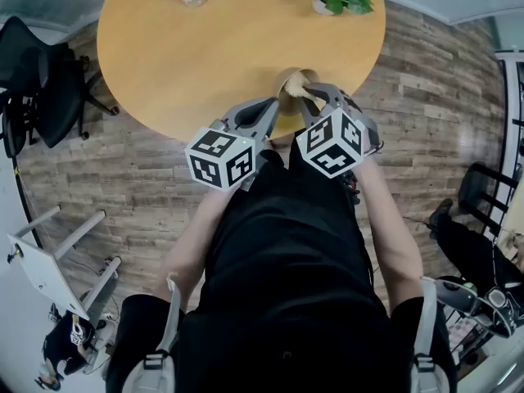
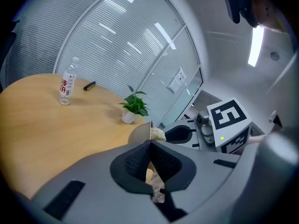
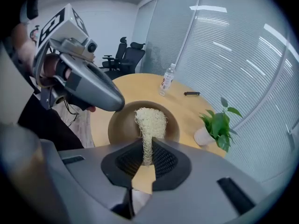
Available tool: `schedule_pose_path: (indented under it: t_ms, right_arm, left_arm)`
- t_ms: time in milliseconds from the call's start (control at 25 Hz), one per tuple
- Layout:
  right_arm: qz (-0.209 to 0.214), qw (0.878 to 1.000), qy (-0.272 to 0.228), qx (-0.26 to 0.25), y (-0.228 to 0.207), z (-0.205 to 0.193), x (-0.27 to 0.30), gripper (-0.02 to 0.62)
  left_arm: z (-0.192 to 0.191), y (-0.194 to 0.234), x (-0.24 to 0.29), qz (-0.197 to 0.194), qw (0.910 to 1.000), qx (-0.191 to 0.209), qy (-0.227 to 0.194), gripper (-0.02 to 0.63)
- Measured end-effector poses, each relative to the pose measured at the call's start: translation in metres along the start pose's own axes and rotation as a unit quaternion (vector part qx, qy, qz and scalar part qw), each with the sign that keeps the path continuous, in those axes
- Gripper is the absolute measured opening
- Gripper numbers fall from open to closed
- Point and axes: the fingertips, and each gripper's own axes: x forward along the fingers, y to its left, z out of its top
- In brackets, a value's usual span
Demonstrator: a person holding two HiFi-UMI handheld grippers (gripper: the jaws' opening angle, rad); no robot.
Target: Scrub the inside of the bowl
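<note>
While L gripper (image 2: 150,147) pinches the brown bowl (image 3: 120,125) by its rim, jaws pressed tight on the thin wall, bowl sits at near edge of round wooden table (image 1: 229,47), opening turned toward R gripper (image 3: 147,152). R jaws clamp a loofah scrubber (image 3: 150,119); pad lies inside bowl, against inner wall. Judgement: scrub in progress or just starting. No suds/soil visible, so coverage unknown. Left: work pad round interior.

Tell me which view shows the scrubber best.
The right gripper view: the scrubber stands full-face against the bowl, pinched by the right hand-held gripper. The left gripper view catches only a sliver past the rim; the head view, a pale scrap.
</note>
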Motion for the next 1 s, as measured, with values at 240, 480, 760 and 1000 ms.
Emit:
schedule_pose_path:
  t_ms: [240,480,760,1000]
  right_arm:
    - [0.034,0.997,-0.008,0.065,0.006,0.001,0.004,0.037]
    - [0.045,0.996,0.013,0.078,0.011,-0.006,0.002,0.037]
    - [0.051,0.991,0.008,0.126,0.006,-0.011,-0.002,0.037]
    - [0.05,0.987,0.009,0.152,0.001,-0.017,-0.002,0.037]
  left_arm:
    - [-0.002,0.002,0.004,-0.006,1.0,-0.006,0.005,0.011]
    - [-0.016,0.015,0.008,-0.033,0.9952,-0.091,0.005,0.011]
    - [-0.04,0.03,0.018,-0.056,0.9814,-0.183,0.014,0.011]
    - [-0.06,0.046,0.027,-0.047,0.9736,-0.222,0.022,0.011]
